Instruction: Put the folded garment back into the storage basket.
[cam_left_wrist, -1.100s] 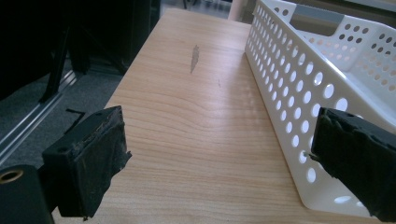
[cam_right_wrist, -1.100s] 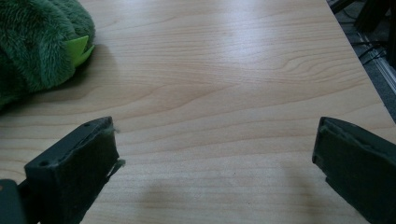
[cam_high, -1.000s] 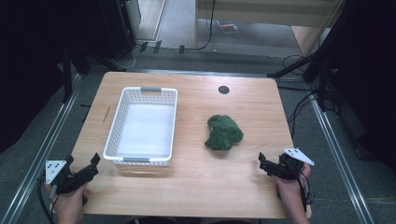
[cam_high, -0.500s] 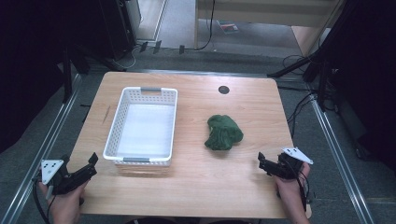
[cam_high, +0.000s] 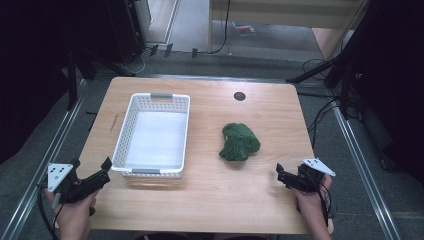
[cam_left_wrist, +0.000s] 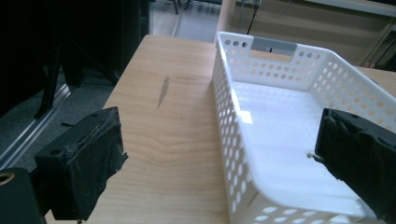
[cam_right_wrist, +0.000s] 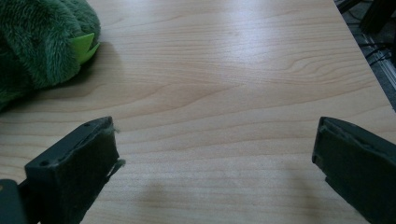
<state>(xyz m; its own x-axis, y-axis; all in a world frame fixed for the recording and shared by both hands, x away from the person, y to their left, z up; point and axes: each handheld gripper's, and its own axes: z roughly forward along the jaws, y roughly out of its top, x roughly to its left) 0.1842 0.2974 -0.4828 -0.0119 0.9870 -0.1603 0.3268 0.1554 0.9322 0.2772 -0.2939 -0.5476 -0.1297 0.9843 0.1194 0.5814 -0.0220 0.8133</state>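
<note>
Holding both grippers wide apart and empty, I judge the pick not yet begun. The green plush toy (cam_high: 240, 142) lies ahead-left of my right gripper (cam_high: 288, 177); the basket (cam_high: 131, 131) sits just ahead-right of my left gripper (cam_high: 95, 177). Next move: advance right, straddle the toy.

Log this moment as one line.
left gripper: open, idle | right gripper: open, idle | green plush: on table | white basket: empty

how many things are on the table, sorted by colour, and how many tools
white: 1, the basket
green: 1, the plush toy
black: 2, the left tool and the right tool, both open and held at the near edge of the table
total: 4
</note>
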